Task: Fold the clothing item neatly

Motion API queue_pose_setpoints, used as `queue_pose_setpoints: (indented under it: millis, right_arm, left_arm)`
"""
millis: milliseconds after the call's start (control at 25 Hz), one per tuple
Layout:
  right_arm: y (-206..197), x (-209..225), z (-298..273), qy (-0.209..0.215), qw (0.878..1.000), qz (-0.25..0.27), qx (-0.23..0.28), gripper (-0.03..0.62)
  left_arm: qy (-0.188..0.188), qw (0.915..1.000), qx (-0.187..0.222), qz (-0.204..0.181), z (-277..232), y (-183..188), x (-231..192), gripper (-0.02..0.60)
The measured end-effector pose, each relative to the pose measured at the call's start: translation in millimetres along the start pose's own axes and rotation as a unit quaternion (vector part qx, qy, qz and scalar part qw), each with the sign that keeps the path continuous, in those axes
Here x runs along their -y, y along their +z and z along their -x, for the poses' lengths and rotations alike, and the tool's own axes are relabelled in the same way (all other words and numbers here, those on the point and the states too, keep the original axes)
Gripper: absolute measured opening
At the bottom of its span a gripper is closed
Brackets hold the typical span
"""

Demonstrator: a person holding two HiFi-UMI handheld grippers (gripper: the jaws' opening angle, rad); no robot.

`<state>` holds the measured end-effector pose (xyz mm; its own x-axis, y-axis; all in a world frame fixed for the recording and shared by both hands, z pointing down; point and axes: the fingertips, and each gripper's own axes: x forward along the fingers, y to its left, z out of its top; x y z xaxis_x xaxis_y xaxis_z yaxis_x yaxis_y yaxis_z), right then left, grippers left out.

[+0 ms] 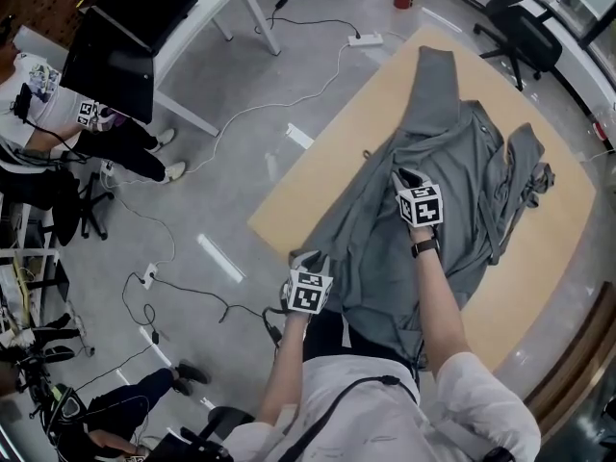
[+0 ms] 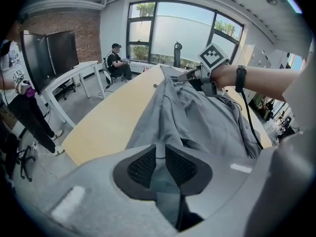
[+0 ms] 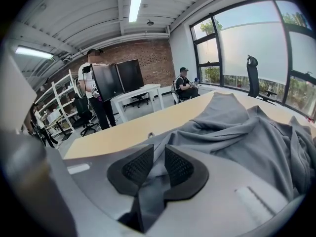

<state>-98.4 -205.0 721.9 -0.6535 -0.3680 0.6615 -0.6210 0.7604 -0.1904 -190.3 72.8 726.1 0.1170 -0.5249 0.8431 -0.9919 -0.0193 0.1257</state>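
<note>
A gray garment (image 1: 452, 147) of soft, matte woven cloth lies spread on a light tan wooden table (image 1: 332, 157) with a smooth, flat top, and it is creased into long ridges and shallow hollows. In the head view its long axis runs from the table edge nearest the person up toward the far end. One narrow, sleeve-like length points that way, and another sleeve lies bunched and twisted toward the right side. The near hem hangs slightly over the table edge in front of the person. The left gripper (image 2: 160, 157) sits at the garment's near left edge. Its black, finely ribbed pads (image 2: 142, 166) stand a thin slit apart, and a pale ridge of the cloth fills that slit from pad to pad, so they pinch the fabric. The right gripper (image 3: 159, 164) rests on the middle of the garment, and its matching ribbed pads (image 3: 136, 169) close on a raised fold of the same gray cloth, which passes between them. Both grippers have smooth gray molded bodies and carry a cube with black-and-white square markers.
</note>
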Motion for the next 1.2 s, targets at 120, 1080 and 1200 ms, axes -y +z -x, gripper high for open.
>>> queue_pose_setpoints:
  millis: [120,1080,1200]
  right_arm:
    - [7,4,-11,-0.014,1.000,0.013,-0.002,0.102]
    - [0,16,47,-0.013,0.995,-0.077,0.062,0.011]
    - [-19,40,110,-0.054,0.984,-0.139,0.095,0.011]
  left_arm:
    - [-0.004,0.9999,-0.014,0.004,-4,-8,0,0.071]
    - [-0.129,0.9899,-0.054,-0.025,23,-14,57,0.006]
    - [-0.151,0.9847,-0.055,-0.068,39,-9,67,0.006]
